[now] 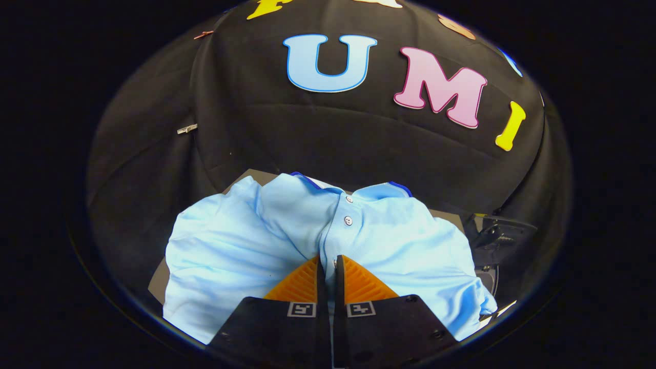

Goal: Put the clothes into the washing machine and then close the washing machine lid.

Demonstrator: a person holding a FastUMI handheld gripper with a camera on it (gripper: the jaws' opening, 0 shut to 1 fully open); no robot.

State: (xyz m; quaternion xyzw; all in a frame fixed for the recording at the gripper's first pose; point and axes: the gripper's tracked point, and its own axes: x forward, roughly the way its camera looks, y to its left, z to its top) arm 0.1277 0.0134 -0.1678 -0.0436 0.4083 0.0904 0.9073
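Your gripper [328, 262] has its two fingers drawn nearly together, pinching a fold of the light blue polo shirt [246, 241] right along its button placket, so both fingers press on the fabric. The shirt lies spread and rumpled over a dark tabletop [156, 282], its collar [379, 190] with dark blue trim and two white buttons [348, 221] just beyond your fingertips, and its body spilling out to both sides of the fingers. Off to the right of the shirt you have a dark piece of equipment [499, 236], too shadowed to identify.
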